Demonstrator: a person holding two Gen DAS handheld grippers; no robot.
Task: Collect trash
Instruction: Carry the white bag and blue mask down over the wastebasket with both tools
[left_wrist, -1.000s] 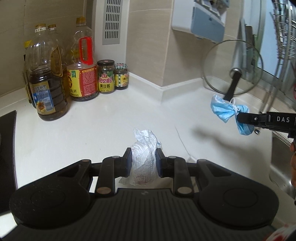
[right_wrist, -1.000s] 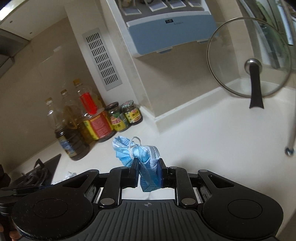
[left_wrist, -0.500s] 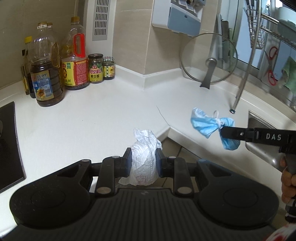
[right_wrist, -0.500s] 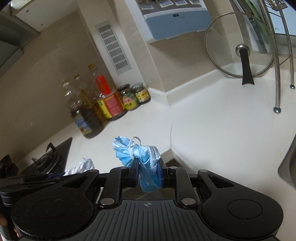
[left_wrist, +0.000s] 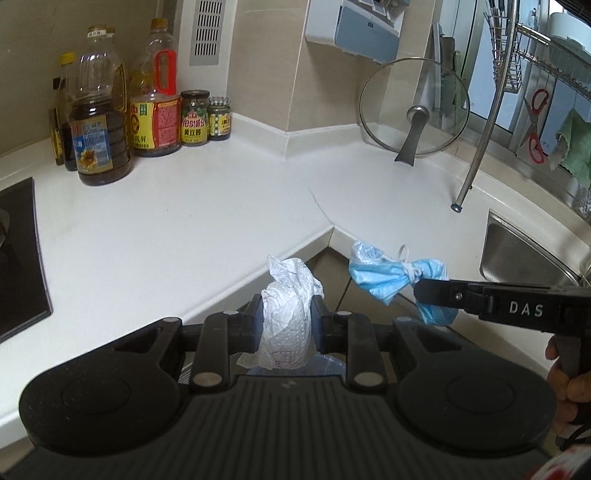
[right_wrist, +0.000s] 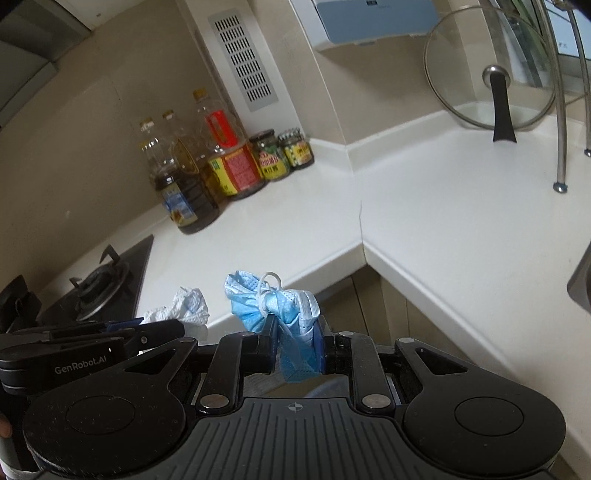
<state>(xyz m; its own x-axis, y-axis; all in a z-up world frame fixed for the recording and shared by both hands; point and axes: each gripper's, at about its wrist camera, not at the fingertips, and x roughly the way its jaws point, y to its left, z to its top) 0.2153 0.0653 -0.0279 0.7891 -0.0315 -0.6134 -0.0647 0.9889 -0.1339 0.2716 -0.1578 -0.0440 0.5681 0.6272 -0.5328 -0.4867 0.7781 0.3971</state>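
My left gripper (left_wrist: 287, 325) is shut on a crumpled white paper towel (left_wrist: 288, 317) and holds it in the air just off the inner corner of the white counter (left_wrist: 184, 229). My right gripper (right_wrist: 297, 347) is shut on a bunched blue face mask (right_wrist: 284, 317) with a white ear loop. In the left wrist view the mask (left_wrist: 395, 277) hangs from the right gripper (left_wrist: 424, 291) just to the right of the towel. In the right wrist view the towel (right_wrist: 184, 308) and the left gripper (right_wrist: 170, 328) sit at the lower left.
Oil bottles (left_wrist: 98, 122) and jars (left_wrist: 194, 118) stand at the back wall. A glass pot lid (left_wrist: 413, 107) leans at the back right. A steel sink (left_wrist: 524, 254) lies right, a gas hob (right_wrist: 96, 284) left. A bluish rim (left_wrist: 325, 365) shows below the left gripper.
Both grippers have pulled back from over the counter to beyond its inner corner, each still holding its trash. The two grippers have come closer together.
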